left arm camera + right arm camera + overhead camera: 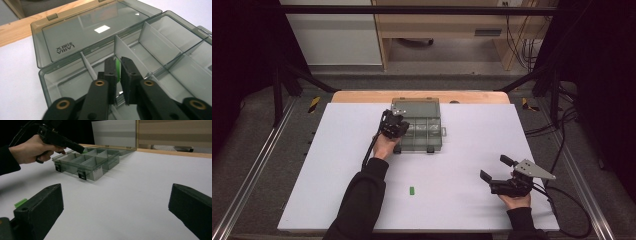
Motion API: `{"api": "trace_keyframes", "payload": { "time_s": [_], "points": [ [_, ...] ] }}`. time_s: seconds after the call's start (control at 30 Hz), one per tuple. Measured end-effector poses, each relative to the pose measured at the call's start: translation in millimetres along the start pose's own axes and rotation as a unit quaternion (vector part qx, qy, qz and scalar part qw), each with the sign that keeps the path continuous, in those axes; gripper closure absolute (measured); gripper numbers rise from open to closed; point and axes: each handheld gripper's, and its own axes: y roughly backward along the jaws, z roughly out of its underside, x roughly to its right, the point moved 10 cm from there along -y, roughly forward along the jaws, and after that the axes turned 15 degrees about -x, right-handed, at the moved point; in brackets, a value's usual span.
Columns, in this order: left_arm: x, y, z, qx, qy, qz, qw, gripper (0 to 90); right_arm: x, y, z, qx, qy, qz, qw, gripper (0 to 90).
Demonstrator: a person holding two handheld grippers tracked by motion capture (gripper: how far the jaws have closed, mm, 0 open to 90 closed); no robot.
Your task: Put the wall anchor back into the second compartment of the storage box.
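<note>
Two grippers are at work over a white counter point(337, 150). The left gripper point(394, 125) is held by the person's left hand point(384, 146) at the near left part of a smoky grey organiser box point(424, 131), which sits toward the far middle of the counter with its clear lid point(415, 106) swung open and lying flat behind it. In the left gripper view, the left gripper point(119, 72) has its fingers point(110, 71) drawn almost together on a thin green piece point(117, 71), which stands on edge between them, above a compartment in the near row of the organiser box point(160, 52), just beside one of the upright dividers point(126, 48); whether the piece touches the compartment floor cannot be told. The right gripper point(496, 169) rests low over the near right part of the counter, held by the person's right hand point(514, 200), well apart from the box. Its fingers point(41, 207) are spread wide with nothing between them, as the right gripper view shows. A second green piece point(412, 190) lies flat on the counter in the near middle, between the two forearms and apart from both grippers; in the right gripper view it point(20, 202) peeks out just behind the left-hand finger.
</note>
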Motion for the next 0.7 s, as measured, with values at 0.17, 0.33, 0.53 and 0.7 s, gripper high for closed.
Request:
{"api": "trace_keyframes", "payload": {
  "time_s": [0.17,0.33,0.53,0.7],
  "points": [
    [-0.2,8.2,-4.0,0.013,0.011,-0.001,0.9999,71.9,-0.1,0.1,0.0,0.000,-0.001,0.000,1.0000,0.2],
    [-1.0,29.8,-8.9,0.035,0.024,0.007,0.9991,55.7,0.2,0.4,-0.2,0.000,-0.001,0.000,1.0000,0.2],
    [5.5,60.3,-11.0,0.064,0.040,0.047,0.9961,31.8,0.3,0.7,-0.4,0.001,-0.001,0.001,1.0000,0.2],
    [16.3,86.4,-6.7,0.096,0.034,0.075,0.9920,21.0,0.0,0.3,-0.3,0.000,-0.001,0.000,1.0000,0.2]
  ]
}}
